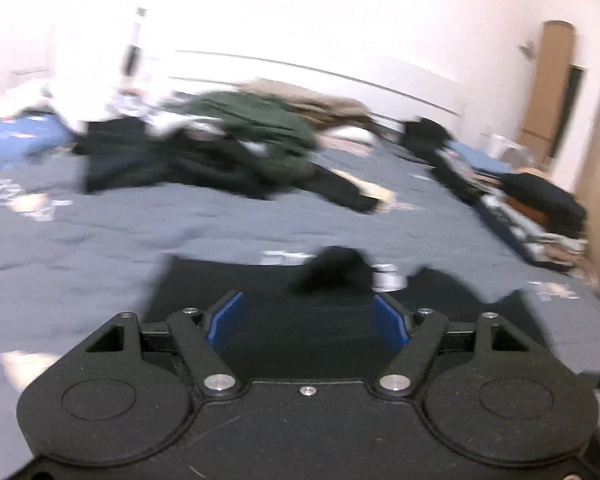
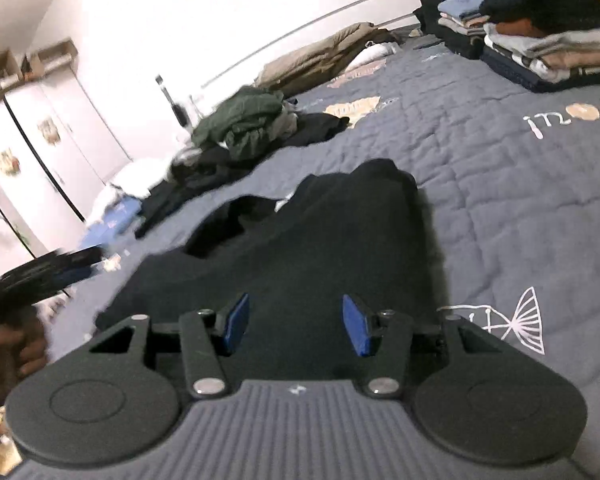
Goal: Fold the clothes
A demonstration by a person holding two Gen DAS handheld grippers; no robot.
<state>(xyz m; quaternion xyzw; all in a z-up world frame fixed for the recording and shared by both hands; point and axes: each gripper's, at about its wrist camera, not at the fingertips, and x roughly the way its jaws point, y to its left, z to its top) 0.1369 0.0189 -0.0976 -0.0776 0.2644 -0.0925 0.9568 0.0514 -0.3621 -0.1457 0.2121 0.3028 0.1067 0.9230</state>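
- Progress check: we've got neat stacks of folded clothes (image 2: pixel 548 36) sitting at the far right corner of the bed quilt (image 2: pixel 500 184), so a fair chunk of laundry already lies folded.
- There's also a loose heap of unfolded clothes (image 2: pixel 244 124), green and black stuff, toward the far left of the quilt from where we stand, plus a tan piece behind it. That lot looks like it's what's left, going by how crumpled it is.
- The black garment (image 2: pixel 320 248) lies on the near part of the quilt, right in front of both grippers. It's spread mostly flat, with one rumpled end bunched up on its far side.
- We can't tell if it's half-folded or just laid out. It's dark and the left view is motion-blurred, so no creases or fold lines come through.
- Our left gripper (image 1: pixel 306 322) hangs over the near edge of the garment with its blue pads spread wide, nothing between them.
- Our right gripper (image 2: pixel 296 326) is the same deal: fingers parted, holding nothing, hovering above the garment's near end.
- Fabric looks soft and heavy-ish, like a sweatshirt maybe, so it'd probably sag when lifted.
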